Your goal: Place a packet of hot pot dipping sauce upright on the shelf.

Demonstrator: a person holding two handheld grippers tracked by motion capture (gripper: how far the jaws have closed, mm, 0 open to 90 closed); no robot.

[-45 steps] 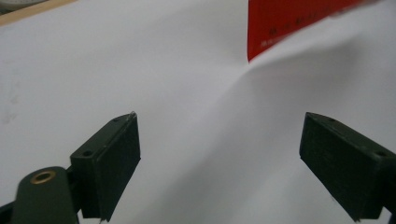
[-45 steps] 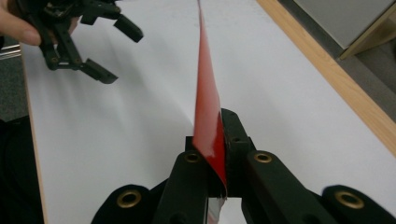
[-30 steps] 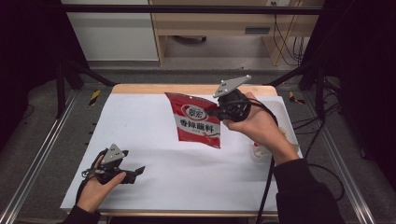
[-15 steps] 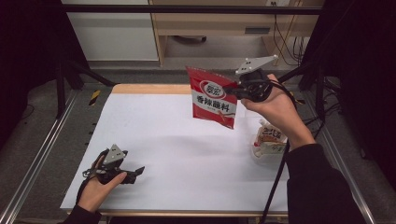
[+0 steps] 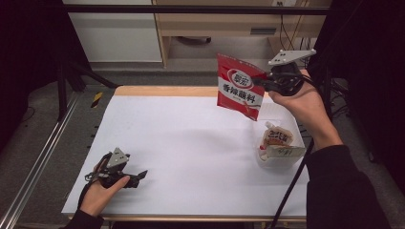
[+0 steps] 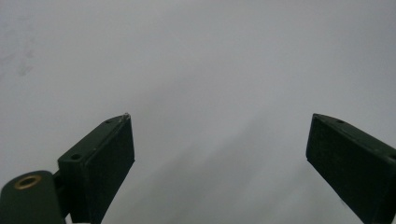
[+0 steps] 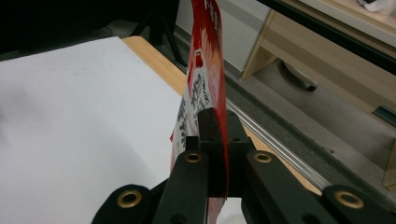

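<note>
A red and white seasoning packet (image 5: 240, 87) hangs in the air above the table's far right part, pinched at its right edge by my right gripper (image 5: 261, 80), which is shut on it. The right gripper view looks along the packet (image 7: 205, 88) edge-on, clamped between the two black jaws (image 7: 214, 140). My left gripper (image 5: 139, 175) rests low on the white table near the front left, held by a hand. In the left gripper view its fingers (image 6: 100, 161) stand wide apart over bare white surface, with nothing between them.
A clear plastic container (image 5: 279, 151) holding another sauce packet (image 5: 277, 138) sits on the right side of the white sheet (image 5: 181, 143). The wooden table edge (image 5: 162, 90) runs along the far side. A black frame bar (image 5: 191, 8) crosses overhead.
My right gripper has lifted the red packet off the table and carried it up and to the right. The left gripper has stayed in place.
</note>
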